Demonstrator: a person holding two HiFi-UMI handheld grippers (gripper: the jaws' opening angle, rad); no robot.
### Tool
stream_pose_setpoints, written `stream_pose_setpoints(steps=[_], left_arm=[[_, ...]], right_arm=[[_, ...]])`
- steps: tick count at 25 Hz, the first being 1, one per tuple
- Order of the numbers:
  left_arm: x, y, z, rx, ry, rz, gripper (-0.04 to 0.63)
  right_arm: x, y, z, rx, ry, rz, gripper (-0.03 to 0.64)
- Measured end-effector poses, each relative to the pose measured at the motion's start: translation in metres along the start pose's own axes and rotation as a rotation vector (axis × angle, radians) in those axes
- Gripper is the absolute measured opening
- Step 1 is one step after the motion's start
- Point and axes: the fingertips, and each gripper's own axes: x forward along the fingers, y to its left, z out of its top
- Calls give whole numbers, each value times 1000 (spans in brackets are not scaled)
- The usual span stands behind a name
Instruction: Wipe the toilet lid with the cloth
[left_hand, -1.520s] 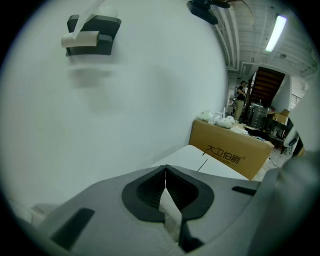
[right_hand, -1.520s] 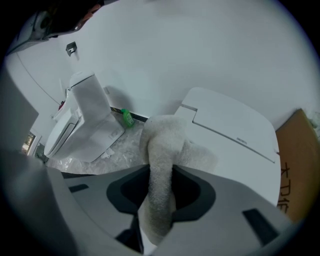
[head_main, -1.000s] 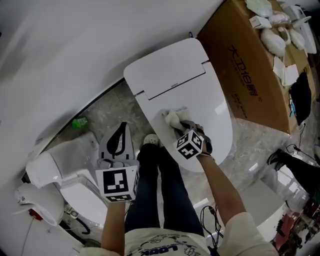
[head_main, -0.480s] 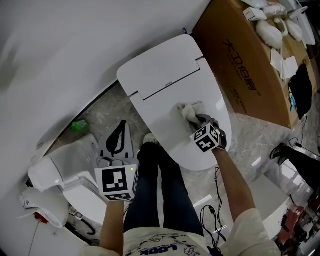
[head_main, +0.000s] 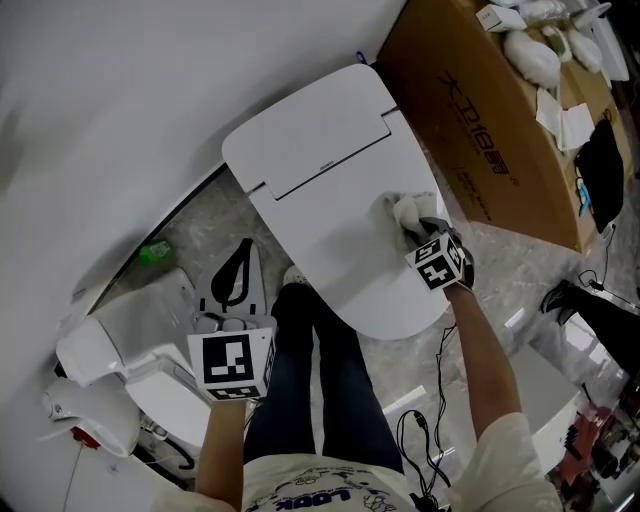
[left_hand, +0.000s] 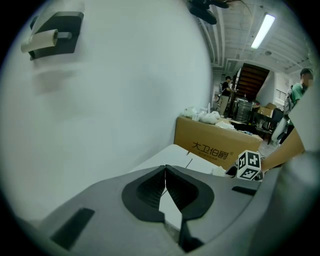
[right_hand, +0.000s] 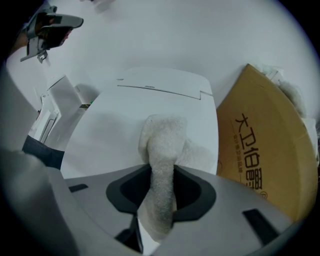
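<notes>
The right tool (right_hand: 161, 197) pinches a bunched end of the cloth (right_hand: 165, 132), seemingly so the loose rest presses flat on the toilet lid (head_main: 330, 210) near its box-side edge, while the left tool (left_hand: 165, 186), jaws together and empty, hangs clear.

My right gripper (head_main: 418, 226) reaches out over the toilet lid (head_main: 330, 225), near its right edge, with the jaws clamped on the cloth (right_hand: 163, 145) and my bare right forearm (head_main: 478, 340) stretched up behind it. My left gripper (head_main: 238, 276) hangs off the lid's left side, close to my leg. Its jaws are pressed together on nothing and point toward the lid.
</notes>
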Motion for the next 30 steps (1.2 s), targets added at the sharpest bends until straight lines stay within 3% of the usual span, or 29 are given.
stream_pose_setpoints(steps=[16,30], left_arm=[[6,-22,-4,27,13,-35,9],[-2,-24,-10,34,9,-56,9]], right_arm=[[-11,-59,-52,125,52,-112,117],[-20,-46,-82,160,102,-150,106]])
